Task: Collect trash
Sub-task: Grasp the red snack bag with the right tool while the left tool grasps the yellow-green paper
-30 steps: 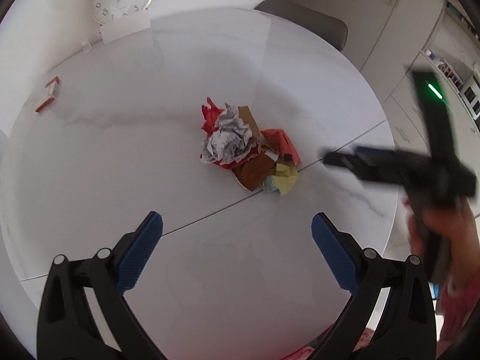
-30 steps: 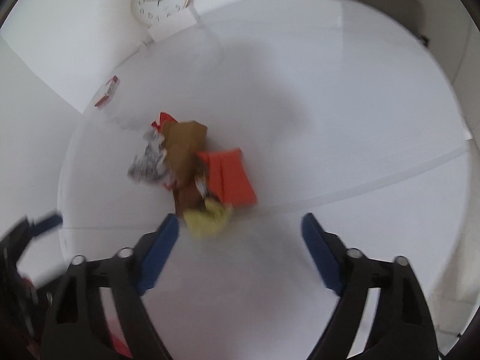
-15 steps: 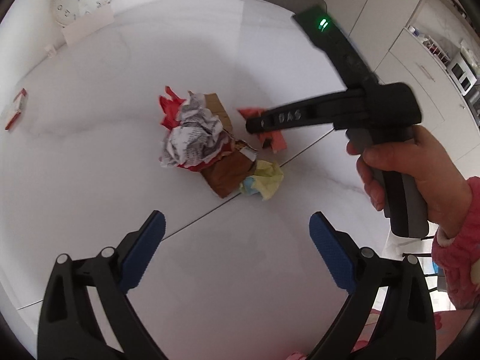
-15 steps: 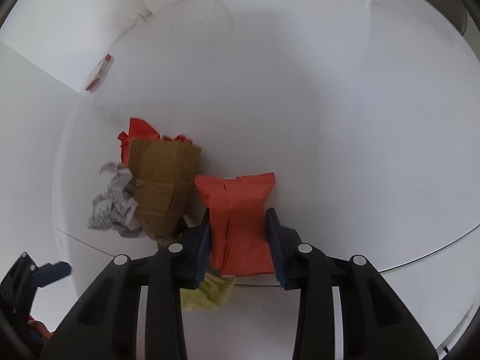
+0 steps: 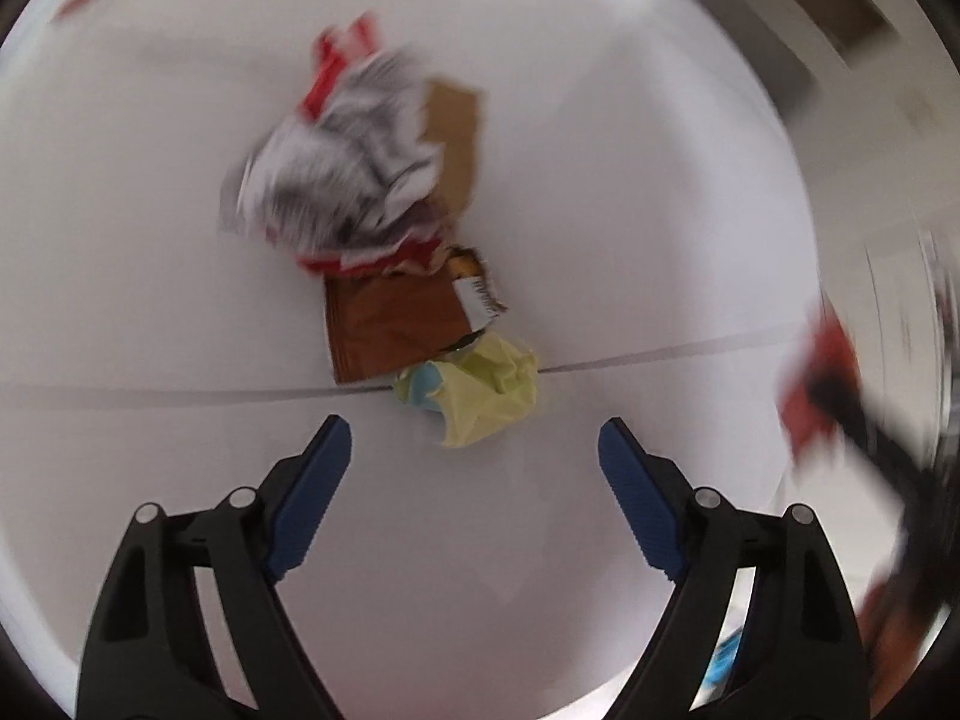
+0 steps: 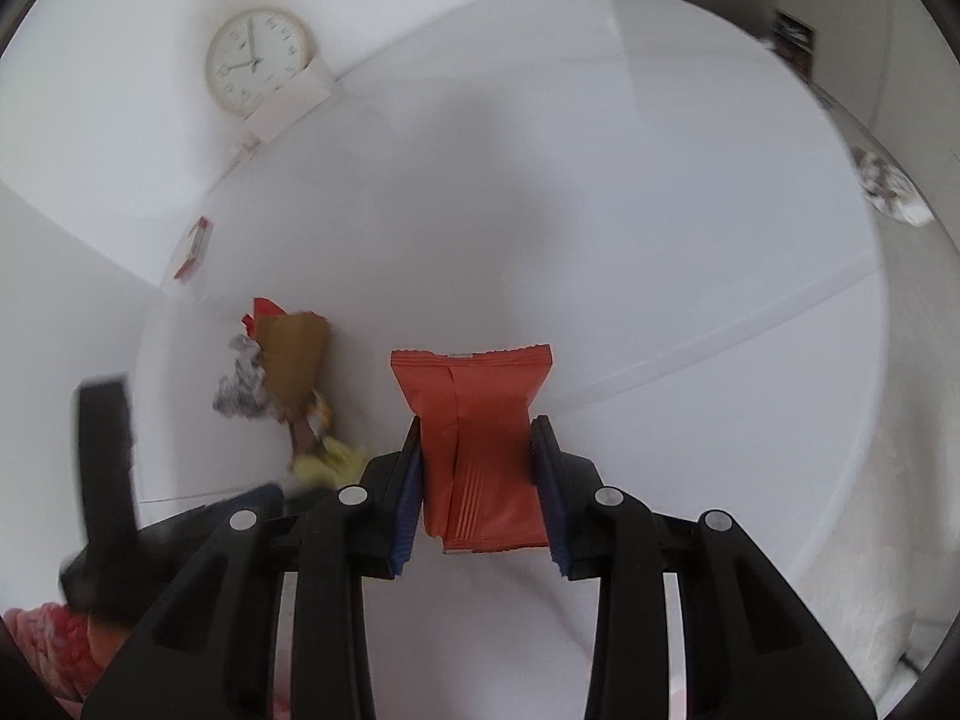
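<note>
A round white surface (image 6: 660, 252) is seen from two cameras, each looking forward along a hand-held gripper.

In the right wrist view, the right hand-held gripper (image 6: 477, 483) is clamped on an orange snack packet (image 6: 474, 432). The packet stands upright between the blue pads, pinched at its lower half, with its crimped top edge above the fingertips. It is held clear of the trash pile (image 6: 282, 384), which lies on the surface to the left of it. The left hand-held gripper is glimpsed as a dark blurred shape at the lower left of this view, beside a pink sleeve (image 6: 42, 642).

In the left wrist view, which is blurred, the left hand-held gripper (image 5: 474, 462) is seen with its jaws set wide and nothing between them; the jaws have just been closing a little. The trash pile is spread just ahead of its fingertips. Nearest is a crumpled yellow paper (image 5: 486, 384), lying on a seam in the surface and almost centred between the pads. Touching it behind is a brown wrapper (image 5: 390, 324), then crumpled newspaper (image 5: 342, 168) with red scraps, and a piece of cardboard (image 5: 453, 132) at its right.

A wall clock (image 6: 258, 60) and a small red and white box (image 6: 195, 246) are seen at the far edge.
</note>
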